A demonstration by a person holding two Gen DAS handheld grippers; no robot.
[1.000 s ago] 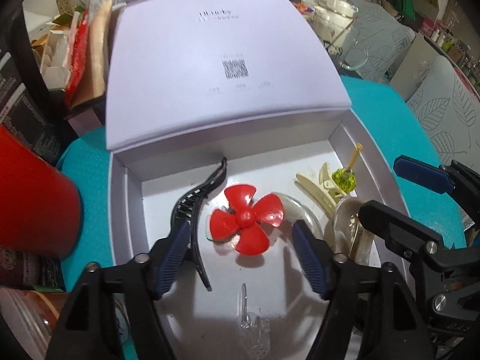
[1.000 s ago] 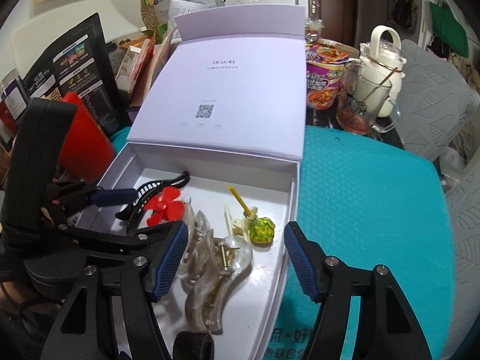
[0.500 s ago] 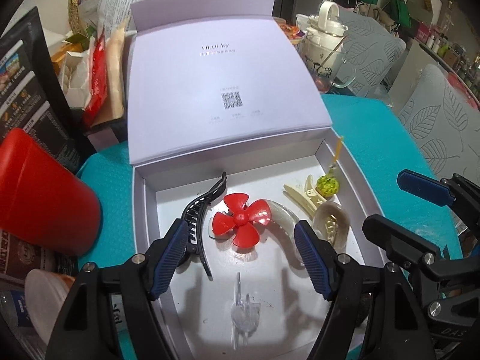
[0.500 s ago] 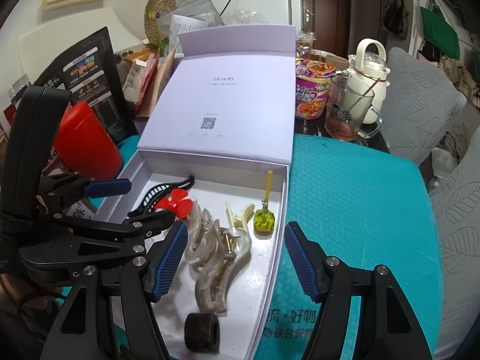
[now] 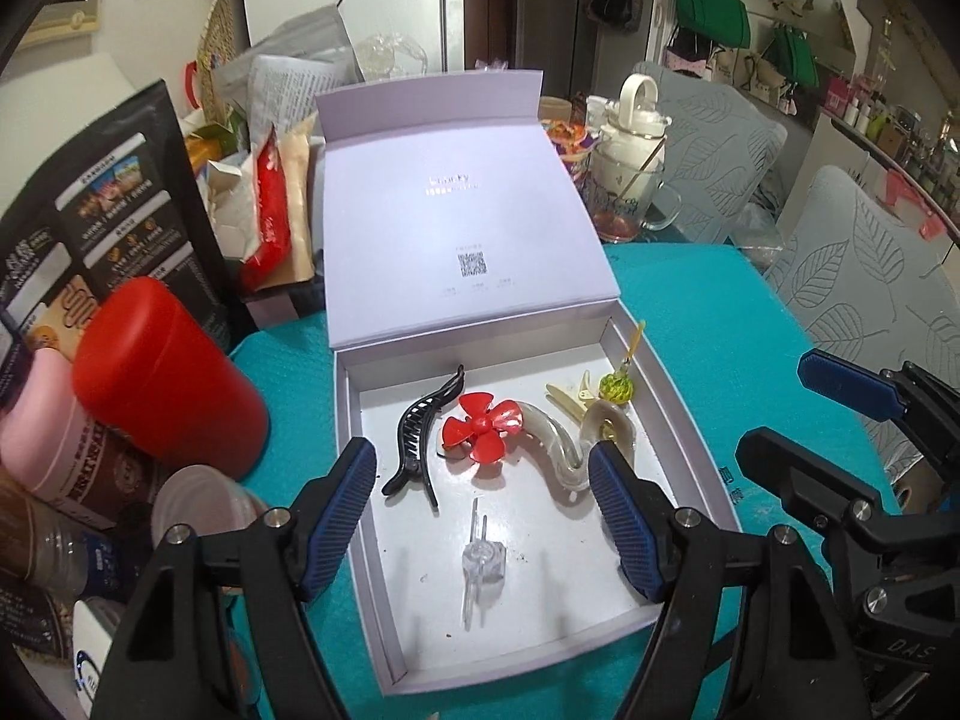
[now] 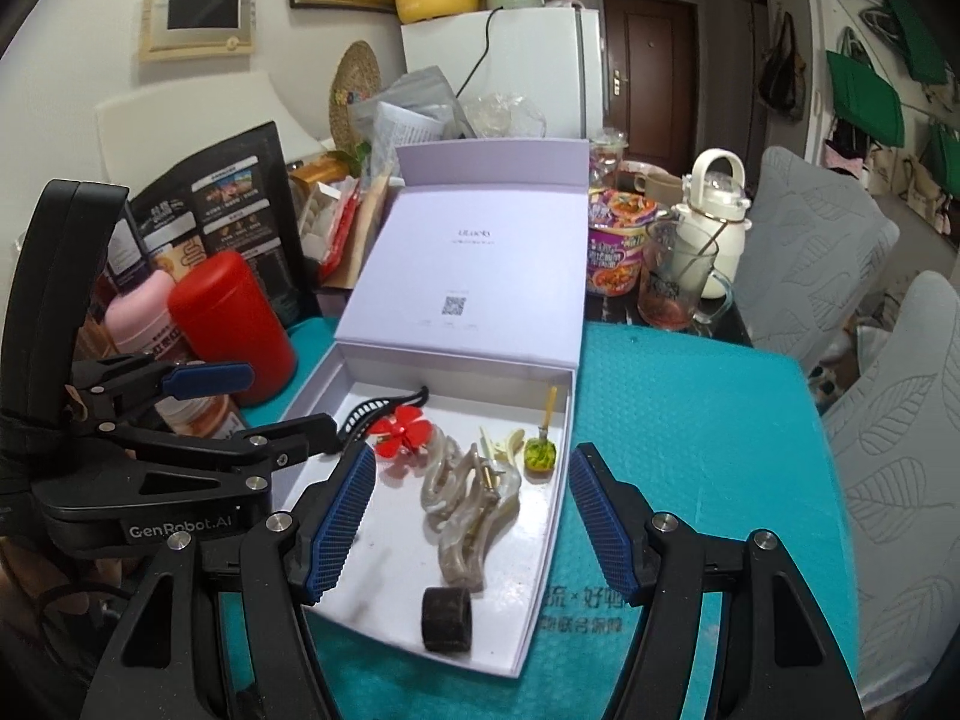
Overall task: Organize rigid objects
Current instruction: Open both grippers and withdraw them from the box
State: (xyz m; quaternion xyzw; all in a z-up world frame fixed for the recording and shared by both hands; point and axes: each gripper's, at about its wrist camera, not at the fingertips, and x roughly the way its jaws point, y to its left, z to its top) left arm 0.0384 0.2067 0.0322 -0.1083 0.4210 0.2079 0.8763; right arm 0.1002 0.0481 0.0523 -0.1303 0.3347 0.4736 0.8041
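L to R inside the white box point(image 5: 360, 480): black hair clip point(image 5: 420, 438), long axis running away from the tongs w/ a slight tilt; red propeller point(image 5: 480, 423) touching a clear curved clip point(image 5: 555, 444); green bead pin point(image 5: 618, 387) near the R wall. Left gripper point(image 5: 480, 516) hangs above the box, spread wide, holding nothing. Right gripper point(image 6: 471, 516) likewise spread, empty, above the marbled clip point(image 6: 474, 516). Left looks nearer the black clip & propeller, so prob. its pick.

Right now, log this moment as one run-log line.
left gripper: open, empty | right gripper: open, empty | box: lid open | red propeller: inside box
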